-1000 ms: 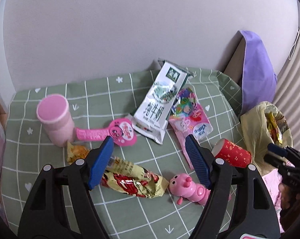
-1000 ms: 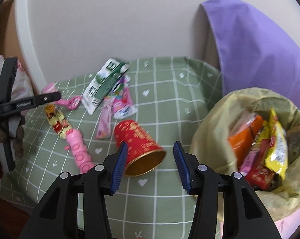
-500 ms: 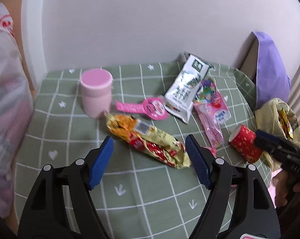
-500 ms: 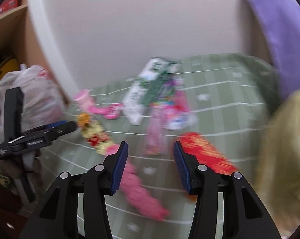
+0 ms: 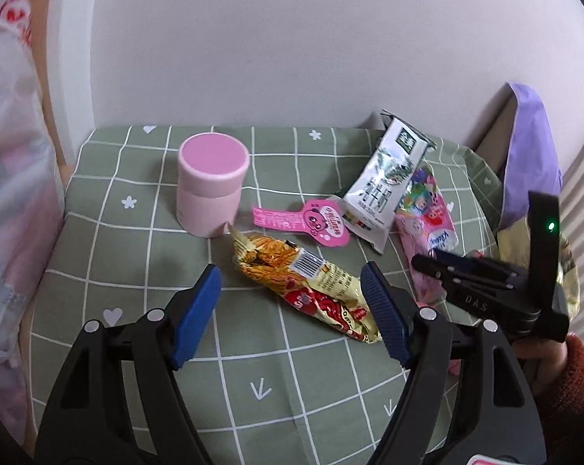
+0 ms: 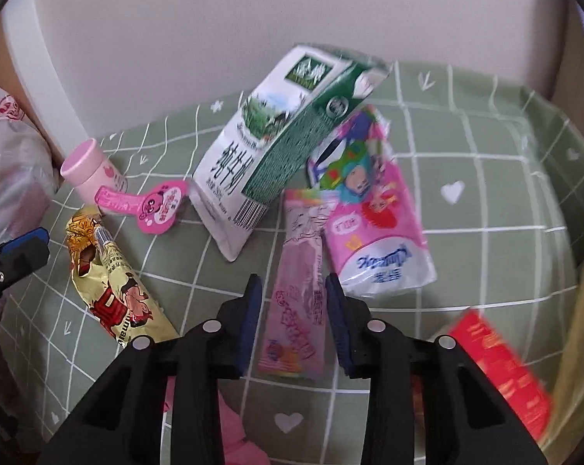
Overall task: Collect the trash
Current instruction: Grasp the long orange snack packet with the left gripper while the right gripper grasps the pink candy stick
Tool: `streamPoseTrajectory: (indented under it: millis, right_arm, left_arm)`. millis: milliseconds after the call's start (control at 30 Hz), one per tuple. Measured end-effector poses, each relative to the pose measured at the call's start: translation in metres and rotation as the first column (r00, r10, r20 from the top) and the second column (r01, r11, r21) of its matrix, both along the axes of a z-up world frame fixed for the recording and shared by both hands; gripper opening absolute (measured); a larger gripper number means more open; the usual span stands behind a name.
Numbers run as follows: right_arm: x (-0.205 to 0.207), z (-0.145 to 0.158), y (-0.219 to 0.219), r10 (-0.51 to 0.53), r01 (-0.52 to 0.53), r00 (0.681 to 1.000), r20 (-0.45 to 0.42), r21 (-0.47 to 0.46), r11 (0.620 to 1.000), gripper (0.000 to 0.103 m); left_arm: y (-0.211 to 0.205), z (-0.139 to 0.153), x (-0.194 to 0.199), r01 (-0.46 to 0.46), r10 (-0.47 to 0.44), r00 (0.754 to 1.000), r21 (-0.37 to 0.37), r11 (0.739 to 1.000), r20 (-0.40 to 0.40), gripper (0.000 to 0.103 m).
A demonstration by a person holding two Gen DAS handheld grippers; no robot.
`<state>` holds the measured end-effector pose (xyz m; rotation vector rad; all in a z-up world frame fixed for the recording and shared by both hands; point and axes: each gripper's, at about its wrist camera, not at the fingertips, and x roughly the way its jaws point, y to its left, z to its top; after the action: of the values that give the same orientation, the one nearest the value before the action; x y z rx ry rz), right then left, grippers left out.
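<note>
A long pink strip wrapper (image 6: pixel 296 302) lies flat on the green checked cloth (image 6: pixel 466 193). My right gripper (image 6: pixel 292 285) straddles it. Its jaws are closing, the wrapper is between them, and the pads do not press on it. My left gripper (image 5: pixel 291 271) stands open just above a yellow and red snack wrapper (image 5: pixel 303 283), apart from it. Beyond lie a white and green milk carton (image 6: pixel 268 139), a pink tissue pack (image 6: pixel 369 209) and a pink tag-shaped wrapper (image 5: pixel 311 224). A red paper cup (image 6: pixel 501 368) lies on its side at the right.
A pink lidded jar (image 5: pixel 210 186) stands at the back left. A yellow trash bag (image 5: pixel 563 271) sits off the cloth's right edge, below a purple cushion (image 5: pixel 532 147). A pink toy (image 6: pixel 230 438) lies under my right gripper. A white plastic bag (image 5: pixel 5 193) bulges at the left.
My right gripper swung left from the red cup to the pink strip wrapper, and its jaws narrowed. My left gripper shifted left, bringing the snack wrapper between its open fingers.
</note>
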<state>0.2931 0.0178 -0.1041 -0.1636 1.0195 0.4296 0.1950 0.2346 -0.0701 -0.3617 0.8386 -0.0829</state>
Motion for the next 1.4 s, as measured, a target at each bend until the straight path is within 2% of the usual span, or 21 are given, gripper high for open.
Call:
streamPoseTrajectory:
  millis: [67, 133, 367, 467, 567, 633, 667, 700, 733, 800, 833, 967, 1133, 1267, 1400]
  right_arm:
    - [0.003, -0.007, 0.0, 0.033, -0.033, 0.999, -0.025, 0.008, 0.999, 0.017]
    - [0.0, -0.007, 0.001, 0.064, -0.064, 0.998, -0.023, 0.027, 0.998, 0.011]
    - [-0.034, 0.027, -0.024, 0.059, -0.064, 0.997, 0.051, 0.113, 0.992, 0.009]
    - [-0.05, 0.04, -0.042, 0.022, -0.033, 0.996, 0.087, 0.129, 0.991, 0.009]
    - [-0.069, 0.049, -0.062, -0.029, 0.011, 0.992, 0.119, 0.149, 0.989, 0.009]
    - [-0.08, 0.053, -0.073, -0.064, 0.044, 0.99, 0.129, 0.153, 0.987, 0.009]
    - [-0.084, 0.054, -0.079, -0.081, 0.061, 0.988, 0.129, 0.155, 0.986, 0.009]
    - [-0.089, 0.055, -0.084, -0.093, 0.072, 0.988, 0.127, 0.155, 0.985, 0.009]
    - [-0.093, 0.059, -0.091, -0.098, 0.078, 0.987, 0.126, 0.154, 0.985, 0.009]
    - [-0.103, 0.065, -0.101, -0.106, 0.086, 0.986, 0.132, 0.149, 0.985, 0.009]
    - [-0.106, 0.068, -0.105, -0.111, 0.09, 0.984, 0.139, 0.148, 0.985, 0.009]
    - [-0.112, 0.071, -0.113, -0.136, 0.111, 0.98, 0.144, 0.171, 0.979, 0.009]
    - [-0.107, 0.067, -0.117, -0.157, 0.129, 0.978, 0.136, 0.195, 0.972, 0.009]
    - [-0.098, 0.068, -0.115, -0.157, 0.128, 0.974, 0.161, 0.179, 0.975, 0.009]
    - [-0.09, 0.081, -0.125, -0.164, 0.129, 0.968, 0.189, 0.186, 0.974, 0.009]
  left_arm:
    - [-0.002, -0.006, -0.002, 0.001, -0.001, 1.0, -0.021, 1.0, -0.022, 0.071]
    - [-0.007, -0.012, -0.002, 0.009, -0.01, 0.999, -0.026, 1.0, -0.04, 0.071]
    - [-0.018, -0.021, 0.008, -0.009, 0.004, 0.997, -0.053, 0.999, -0.08, 0.071]
    - [-0.017, -0.026, 0.019, -0.03, 0.025, 0.994, -0.047, 0.998, -0.109, 0.071]
    - [-0.015, -0.034, 0.026, -0.052, 0.04, 0.988, -0.083, 0.995, -0.148, 0.07]
    - [-0.016, -0.04, 0.028, -0.062, 0.044, 0.985, -0.101, 0.993, -0.167, 0.058]
    - [-0.017, -0.041, 0.028, -0.069, 0.052, 0.985, -0.098, 0.993, -0.167, 0.057]
    - [-0.018, -0.04, 0.028, -0.072, 0.055, 0.985, -0.097, 0.993, -0.163, 0.047]
    - [-0.019, -0.04, 0.03, -0.062, 0.043, 0.986, -0.113, 0.992, -0.163, 0.033]
    - [-0.02, -0.04, 0.03, -0.05, 0.028, 0.986, -0.134, 0.99, -0.166, 0.016]
    - [-0.021, -0.038, 0.029, -0.046, 0.026, 0.987, -0.126, 0.991, -0.159, 0.012]
    - [-0.027, -0.019, 0.019, -0.035, 0.028, 0.996, -0.08, 0.996, -0.08, 0.01]
    - [-0.042, 0.007, 0.016, 0.02, -0.02, 1.0, -0.013, 1.0, 0.02, 0.01]
    - [-0.048, 0.026, 0.023, 0.092, -0.091, 0.993, 0.0, 0.996, 0.07, 0.01]
    - [-0.061, 0.057, 0.027, 0.158, -0.159, 0.978, 0.019, 0.987, 0.132, 0.01]
